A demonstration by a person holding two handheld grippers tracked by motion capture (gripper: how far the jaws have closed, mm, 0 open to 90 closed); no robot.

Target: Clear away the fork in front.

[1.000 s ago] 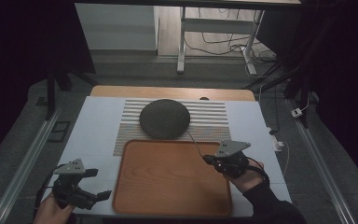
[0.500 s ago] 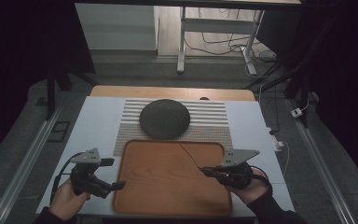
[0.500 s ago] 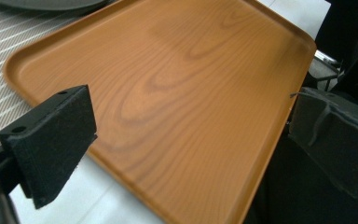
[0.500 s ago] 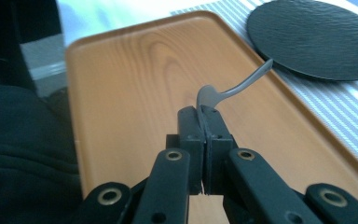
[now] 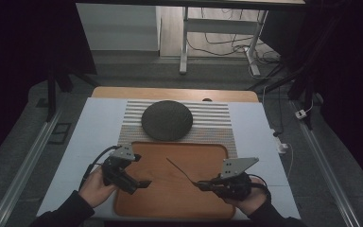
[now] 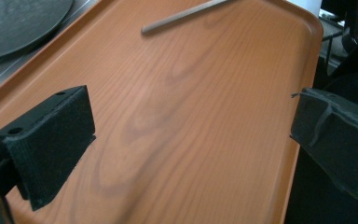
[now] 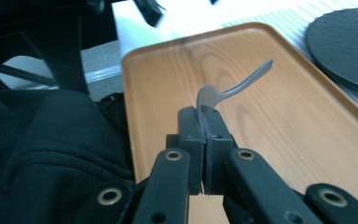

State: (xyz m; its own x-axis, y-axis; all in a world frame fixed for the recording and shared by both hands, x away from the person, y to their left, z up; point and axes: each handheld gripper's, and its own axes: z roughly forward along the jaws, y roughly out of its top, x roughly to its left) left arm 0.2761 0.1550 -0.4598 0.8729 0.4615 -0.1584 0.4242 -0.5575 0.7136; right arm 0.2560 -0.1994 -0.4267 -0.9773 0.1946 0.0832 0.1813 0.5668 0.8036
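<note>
High view: a person sits at a white table with a striped placemat, a dark round plate on it, and an orange wooden tray nearest the person. The right gripper, at the tray's right front, holds a thin metal utensil that slants up and left over the tray. The left gripper hovers over the tray's left front, holding nothing. Left gripper view: its two black jaws stand wide apart above the bare wood grain, the utensil's grey handle lying well ahead near the far rim, the plate's edge at upper left. Right gripper view: the jaws are pressed tight on the utensil's flat end, its curved shaft reaching forward above the tray; whether it is a spoon or fork cannot be told. To do this step well, the person probably should keep the grip firm and level, and bring the free jaws in slowly beside the shaft.
</note>
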